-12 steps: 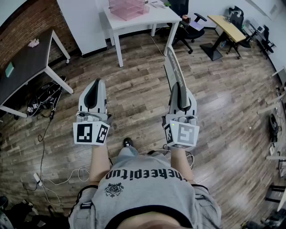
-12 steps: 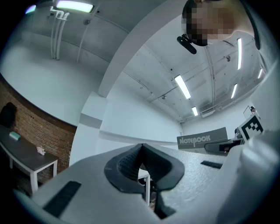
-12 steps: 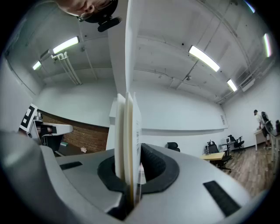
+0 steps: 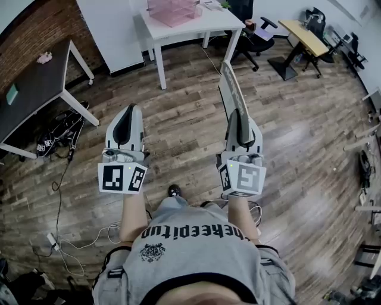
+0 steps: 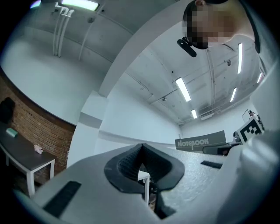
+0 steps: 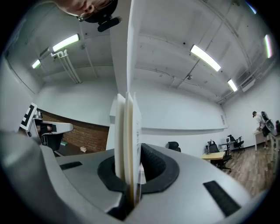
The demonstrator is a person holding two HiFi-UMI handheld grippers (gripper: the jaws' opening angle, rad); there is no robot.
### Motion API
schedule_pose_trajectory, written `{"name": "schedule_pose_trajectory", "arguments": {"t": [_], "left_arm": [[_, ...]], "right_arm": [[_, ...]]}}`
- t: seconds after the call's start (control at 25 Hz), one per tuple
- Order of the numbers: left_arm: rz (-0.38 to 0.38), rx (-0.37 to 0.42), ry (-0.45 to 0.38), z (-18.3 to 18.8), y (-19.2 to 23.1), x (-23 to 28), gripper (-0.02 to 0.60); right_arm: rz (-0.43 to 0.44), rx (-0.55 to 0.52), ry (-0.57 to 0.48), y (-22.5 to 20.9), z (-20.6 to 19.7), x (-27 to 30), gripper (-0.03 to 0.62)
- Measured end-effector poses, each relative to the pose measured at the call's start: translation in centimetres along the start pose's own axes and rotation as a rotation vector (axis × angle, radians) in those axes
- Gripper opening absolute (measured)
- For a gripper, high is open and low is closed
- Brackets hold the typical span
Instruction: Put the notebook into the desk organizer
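The notebook [image 4: 232,95] is thin and pale and stands on edge, pointing forward from my right gripper [image 4: 239,120], which is shut on its near end. In the right gripper view its edge [image 6: 127,65] rises straight up out of the pinching jaws [image 6: 131,175]. My left gripper [image 4: 126,113] is held level beside it, shut with nothing between its jaws [image 5: 142,151]. From the left gripper view the notebook's lettered cover [image 5: 200,142] shows at the right. The pink desk organizer [image 4: 171,11] stands on a white table [image 4: 196,28] well ahead of both grippers.
I stand on a wood floor. A dark table [image 4: 36,83] is at the left, with bags and cables [image 4: 59,134] on the floor by it. An office chair [image 4: 250,30] and a wooden desk [image 4: 303,36] stand at the back right. Another person [image 6: 262,124] is far off.
The floor has slid back a little, and my foot below has shifted forward. Both grippers keep the same pose, and the notebook stays gripped.
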State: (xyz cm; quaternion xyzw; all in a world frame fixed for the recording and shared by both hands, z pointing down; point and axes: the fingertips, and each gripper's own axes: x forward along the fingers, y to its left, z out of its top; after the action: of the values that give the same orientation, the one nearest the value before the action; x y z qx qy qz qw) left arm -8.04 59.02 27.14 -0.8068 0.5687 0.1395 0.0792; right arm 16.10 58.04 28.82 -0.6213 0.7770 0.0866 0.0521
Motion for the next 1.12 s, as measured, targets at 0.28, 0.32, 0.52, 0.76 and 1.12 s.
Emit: {"name": "schedule_pose_trajectory", "arguments": {"t": [0.28, 0.32, 0.52, 0.76, 1.12], "left_arm": [[-0.027, 0.004, -0.009, 0.1, 3.5, 1.0, 0.003], [-0.029, 0.006, -0.011, 0.0, 4.1, 1.1, 0.003], [-0.032, 0.013, -0.013, -0.5, 6.8, 1.2, 0.003], [-0.035, -0.003, -0.020, -1.2, 8.3, 2.5, 0.003], [-0.015, -0.003, -0.021, -2.6, 10.8, 6.3, 0.003]], "right_arm": [[-0.008, -0.059, -0.014, 2.7, -0.4, 2.5, 0.009], [-0.002, -0.063, -0.022, 3.3, -0.4, 2.8, 0.009], [0.056, -0.002, -0.050, 5.9, -0.7, 3.8, 0.009], [0.047, 0.012, -0.047, 6.4, -1.1, 5.2, 0.009], [0.025, 0.008, -0.037, 5.0, -2.6, 10.0, 0.009]]}}
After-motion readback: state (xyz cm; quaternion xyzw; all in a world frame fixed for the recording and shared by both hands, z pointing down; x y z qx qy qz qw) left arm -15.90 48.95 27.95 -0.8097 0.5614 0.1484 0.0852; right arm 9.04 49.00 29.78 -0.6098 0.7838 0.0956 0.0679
